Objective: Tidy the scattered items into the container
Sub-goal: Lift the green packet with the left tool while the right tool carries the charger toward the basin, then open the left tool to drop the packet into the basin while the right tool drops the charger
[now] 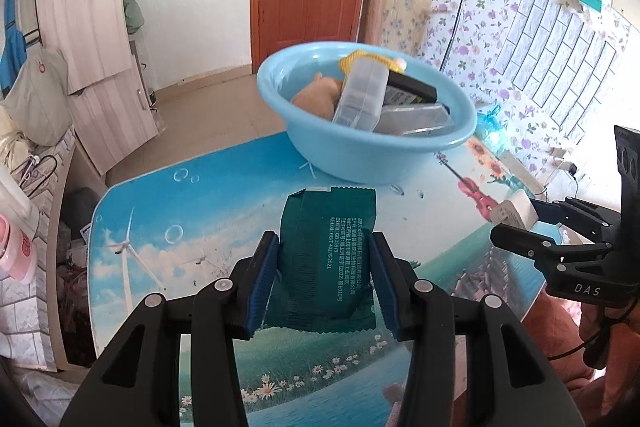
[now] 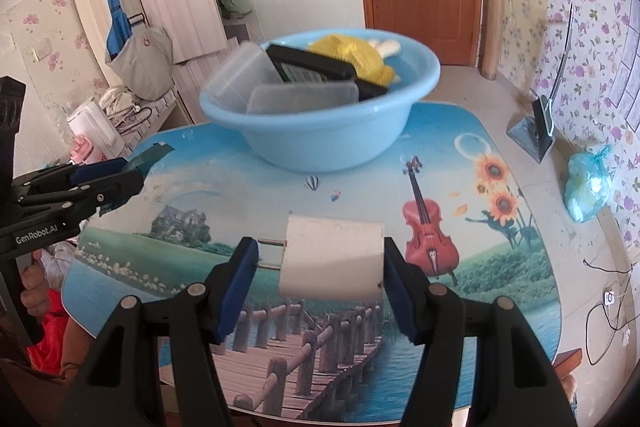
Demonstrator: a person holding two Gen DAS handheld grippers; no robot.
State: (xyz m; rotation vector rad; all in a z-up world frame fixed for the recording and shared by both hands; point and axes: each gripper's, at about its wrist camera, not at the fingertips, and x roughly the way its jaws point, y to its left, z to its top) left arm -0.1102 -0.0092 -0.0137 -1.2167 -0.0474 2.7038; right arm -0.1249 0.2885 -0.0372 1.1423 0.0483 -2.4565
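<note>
My left tool [image 1: 324, 267] is pinching a dark green foil packet [image 1: 326, 259] between its blue pads, the jaws closed in only as far as the packet's width. The packet stands between the fingers with white printed text facing my camera, its crimped lower edge hanging below the pads, and from the right wrist view it looks lifted clear of the surface [image 2: 360, 195].

My right tool [image 2: 320, 259] is clamped on a white plug adapter [image 2: 332, 259]. The right pad presses its flat side; the adapter's two metal prongs point toward the left pad, and I cannot tell whether that pad bears on the prongs or on the body. In the left wrist view the same adapter sits at the tip of the right tool, held above the surface near the printed violin.

The light blue basin [image 1: 400, 163] sits at the far end of the surface, well ahead of both tools. Inside it I see a clear plastic box [image 1: 360, 95] leaning upright, a black box [image 2: 316, 67], a frosted flat lid or tray [image 2: 304, 97], something yellow [image 2: 348, 55] at the back and a tan plush shape [image 1: 316, 95]
</note>
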